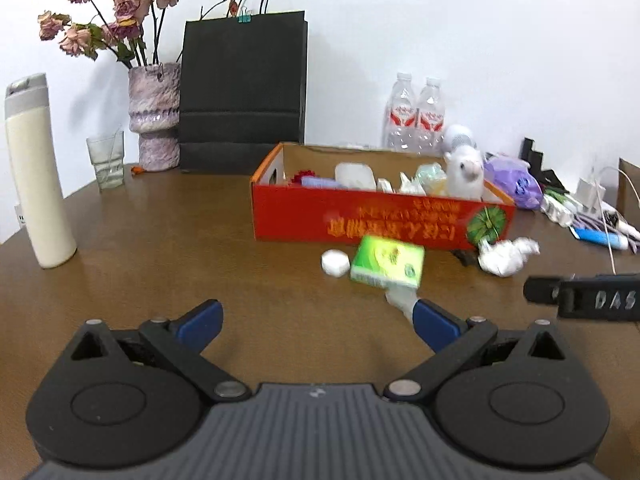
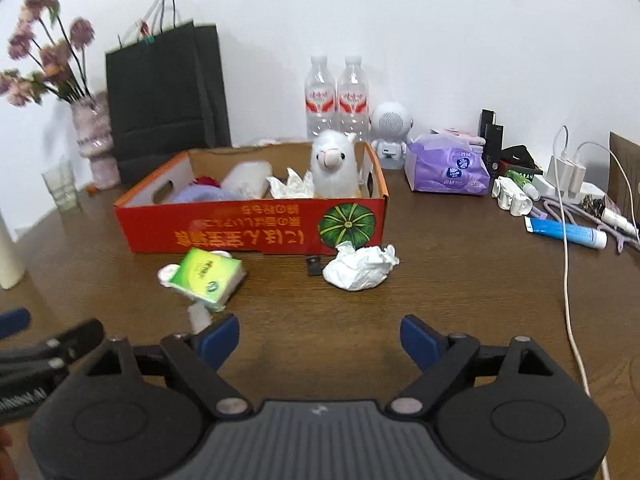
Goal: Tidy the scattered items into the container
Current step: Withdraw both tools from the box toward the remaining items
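Observation:
A red cardboard box [image 1: 380, 222] [image 2: 248, 232] stands on the brown table and holds a white plush alpaca [image 2: 334, 168], tissues and other small items. In front of it lie a green tissue pack [image 1: 387, 266] [image 2: 208, 276], a small white cube [image 1: 335, 263], a small clear bottle [image 1: 400, 300] [image 2: 199, 316], a crumpled white paper [image 1: 506, 258] [image 2: 360, 268] and a small black piece [image 2: 314, 266]. My left gripper [image 1: 318, 320] is open and empty, short of the green pack. My right gripper [image 2: 320, 338] is open and empty, short of the crumpled paper.
A cream flask [image 1: 34, 172], a glass [image 1: 106, 160], a vase of dried roses [image 1: 154, 116] and a black paper bag [image 1: 242, 92] stand at the back left. Two water bottles [image 2: 336, 96], a purple wipes pack [image 2: 446, 168], chargers and cables [image 2: 568, 200] sit at right.

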The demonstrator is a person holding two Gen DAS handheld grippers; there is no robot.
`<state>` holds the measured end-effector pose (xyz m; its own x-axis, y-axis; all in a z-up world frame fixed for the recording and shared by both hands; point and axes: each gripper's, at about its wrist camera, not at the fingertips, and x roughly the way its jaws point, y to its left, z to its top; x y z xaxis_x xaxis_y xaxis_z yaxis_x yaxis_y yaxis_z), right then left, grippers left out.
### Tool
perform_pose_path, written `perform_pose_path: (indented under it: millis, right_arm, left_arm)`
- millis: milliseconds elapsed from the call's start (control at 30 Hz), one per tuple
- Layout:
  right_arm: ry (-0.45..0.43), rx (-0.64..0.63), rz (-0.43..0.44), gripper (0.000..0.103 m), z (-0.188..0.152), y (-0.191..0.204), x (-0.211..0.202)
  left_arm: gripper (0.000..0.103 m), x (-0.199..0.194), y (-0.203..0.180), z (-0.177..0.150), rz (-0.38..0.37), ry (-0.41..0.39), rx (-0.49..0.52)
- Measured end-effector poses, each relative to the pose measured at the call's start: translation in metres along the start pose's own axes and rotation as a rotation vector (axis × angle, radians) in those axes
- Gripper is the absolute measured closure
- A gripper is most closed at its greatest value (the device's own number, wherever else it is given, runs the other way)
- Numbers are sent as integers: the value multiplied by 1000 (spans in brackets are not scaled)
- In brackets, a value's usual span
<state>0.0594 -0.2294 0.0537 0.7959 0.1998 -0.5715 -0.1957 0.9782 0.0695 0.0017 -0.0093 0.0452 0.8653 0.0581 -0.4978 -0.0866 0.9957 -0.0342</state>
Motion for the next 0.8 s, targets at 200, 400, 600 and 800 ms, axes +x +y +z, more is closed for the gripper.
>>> perform_pose_path:
  millis: [200, 400, 600, 800]
  right_arm:
    - [-37, 60, 23, 12, -39, -11, -34]
    - [4, 58, 46, 12, -76, -10, -52]
    - [15, 17, 33, 12, -88, -4, -47]
    - [12, 32, 34, 12, -86, -9, -44]
  left_arm:
    - [0, -34, -2, -32, 4, -14, 14]
    - [0, -47, -3, -49, 20, 10, 29]
    - [0, -43, -8, -59, -3, 58, 38]
    - [0, -39, -6, -57, -12, 76, 27]
